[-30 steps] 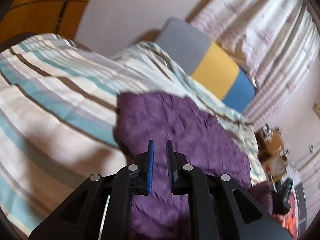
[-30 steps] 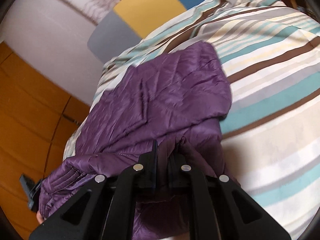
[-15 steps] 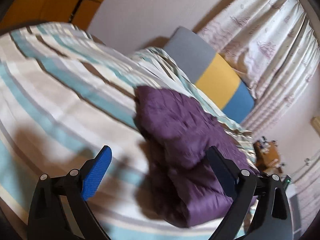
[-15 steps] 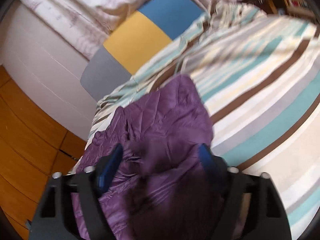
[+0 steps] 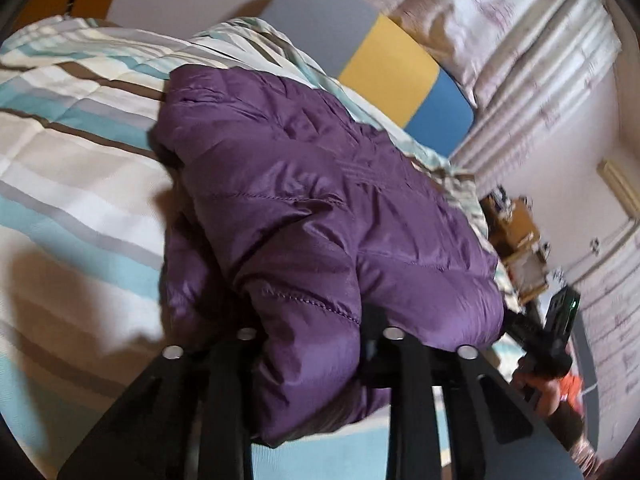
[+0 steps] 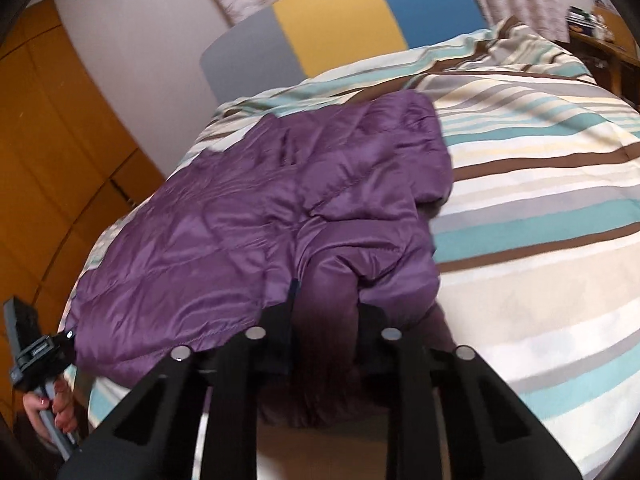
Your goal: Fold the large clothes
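one purple quilted jacket lies folded on one striped duvet, stretching ahead of two hand-held grippers. the left gripper is closing, a puffy fold of jacket bulging between its jaws. the right gripper is closing likewise on a jacket fold at the near edge.

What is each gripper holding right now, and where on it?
Both are closing on the purple puffer jacket along its near edge: the left gripper on a bunched fold at one near corner, the right gripper on the other.
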The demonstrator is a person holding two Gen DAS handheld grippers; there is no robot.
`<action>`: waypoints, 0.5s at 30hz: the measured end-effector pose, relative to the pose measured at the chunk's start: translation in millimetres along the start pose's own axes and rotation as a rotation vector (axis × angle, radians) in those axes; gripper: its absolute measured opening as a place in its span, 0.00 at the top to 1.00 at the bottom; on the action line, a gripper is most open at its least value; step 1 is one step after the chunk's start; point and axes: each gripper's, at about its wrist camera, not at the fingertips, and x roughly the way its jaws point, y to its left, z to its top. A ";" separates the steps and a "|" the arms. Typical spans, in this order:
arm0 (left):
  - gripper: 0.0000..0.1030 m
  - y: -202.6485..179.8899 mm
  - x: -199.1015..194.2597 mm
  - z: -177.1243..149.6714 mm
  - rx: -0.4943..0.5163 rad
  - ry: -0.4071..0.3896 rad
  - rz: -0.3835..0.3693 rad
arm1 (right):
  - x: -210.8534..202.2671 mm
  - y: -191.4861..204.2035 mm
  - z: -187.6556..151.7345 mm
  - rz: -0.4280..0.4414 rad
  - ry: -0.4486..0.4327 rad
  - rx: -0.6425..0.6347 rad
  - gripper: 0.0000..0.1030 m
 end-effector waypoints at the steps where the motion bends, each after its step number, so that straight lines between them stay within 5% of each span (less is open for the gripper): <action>1: 0.80 -1.4 -3.1 -2.1 0.017 0.007 0.000 | -3.3 0.4 -4.6 0.014 0.010 -0.008 0.84; 8: 0.80 0.2 -30.8 -29.5 0.046 0.050 -0.042 | -35.7 -11.5 -33.4 0.117 0.063 0.031 0.85; 15: 0.80 -4.5 -68.1 -60.3 0.091 0.079 -0.066 | -73.7 5.8 -56.8 0.138 0.124 -0.069 0.86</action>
